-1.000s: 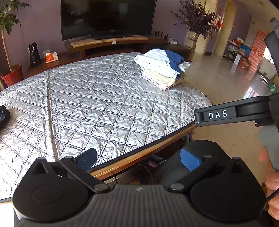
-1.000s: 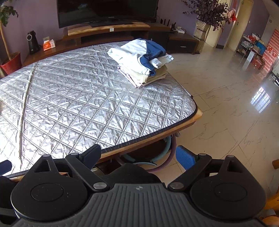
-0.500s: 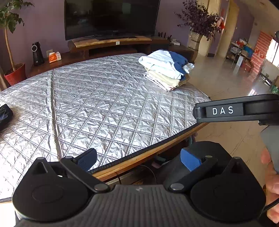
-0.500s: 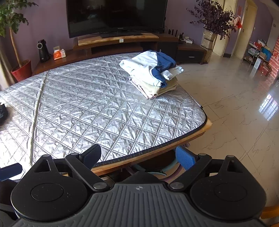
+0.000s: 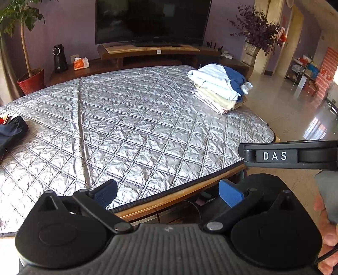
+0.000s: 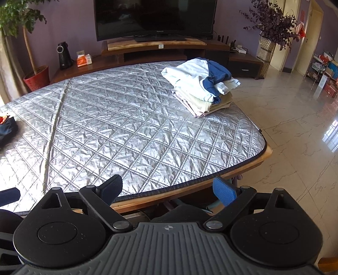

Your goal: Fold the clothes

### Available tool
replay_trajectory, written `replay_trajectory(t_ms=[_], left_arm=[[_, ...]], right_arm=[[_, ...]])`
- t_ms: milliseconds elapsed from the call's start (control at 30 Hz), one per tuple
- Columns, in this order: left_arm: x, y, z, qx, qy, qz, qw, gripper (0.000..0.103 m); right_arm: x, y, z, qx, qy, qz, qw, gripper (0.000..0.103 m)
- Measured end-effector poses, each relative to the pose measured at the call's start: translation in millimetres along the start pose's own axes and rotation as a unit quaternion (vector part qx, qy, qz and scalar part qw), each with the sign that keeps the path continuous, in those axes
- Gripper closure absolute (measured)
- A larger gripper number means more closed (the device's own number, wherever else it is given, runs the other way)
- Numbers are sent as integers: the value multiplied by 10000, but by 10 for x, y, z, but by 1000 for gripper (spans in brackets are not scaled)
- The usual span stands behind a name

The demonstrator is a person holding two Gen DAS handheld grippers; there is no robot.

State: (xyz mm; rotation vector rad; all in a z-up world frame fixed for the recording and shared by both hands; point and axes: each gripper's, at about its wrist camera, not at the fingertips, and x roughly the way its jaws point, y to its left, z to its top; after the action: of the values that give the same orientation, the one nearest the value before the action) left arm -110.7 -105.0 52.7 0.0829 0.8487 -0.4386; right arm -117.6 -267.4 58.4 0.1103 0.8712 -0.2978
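"DAS" on right gripper [image 5: 283,156] side.

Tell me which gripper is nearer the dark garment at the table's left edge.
Left. The left gripper hangs over the near edge, closer to the dark garment; the right gripper sits further right, toward the folded stack.

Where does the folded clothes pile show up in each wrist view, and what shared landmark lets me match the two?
Left wrist: the clothes pile sits upper right, on the far right corner of the silver mat.
Right wrist: the clothes pile sits upper centre-right, on the same corner of the mat.
Shared landmark: the TV on the wooden stand behind the mat.
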Motion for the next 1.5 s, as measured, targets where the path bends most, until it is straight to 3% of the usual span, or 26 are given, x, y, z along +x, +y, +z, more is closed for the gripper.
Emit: replay_trajectory(t_ms=[233,367,500,767,1100,1300,1500], left_arm=[[-9,176,-21,-232,13,218,9995,1],[-24,303,-40,-367,9,359,9987,1],[-46,430,-72,-505,-28,517,9974,1],[-100,676,-115,-807,-212,857,9928,1],[76,1207,39,-1055,-401,1154,9869,1],[409,1528,201,-944,-217,1353,9861,1],[725,1774,311,-1138,-164,1299,9848,1]], right_arm=[[86,141,-37,-87,-6,255,9996,8],[65,188,-33,-126,-298,287,9991,1],[4,279,-54,-428,-757,433,9953,0],[164,536,-77,-841,-487,919,9910,0],[445,747,85,-1224,-534,1013,9858,0],[819,770,292,-784,-401,1326,9873,0],[1147,883,551,-456,-710,1291,9880,0]])
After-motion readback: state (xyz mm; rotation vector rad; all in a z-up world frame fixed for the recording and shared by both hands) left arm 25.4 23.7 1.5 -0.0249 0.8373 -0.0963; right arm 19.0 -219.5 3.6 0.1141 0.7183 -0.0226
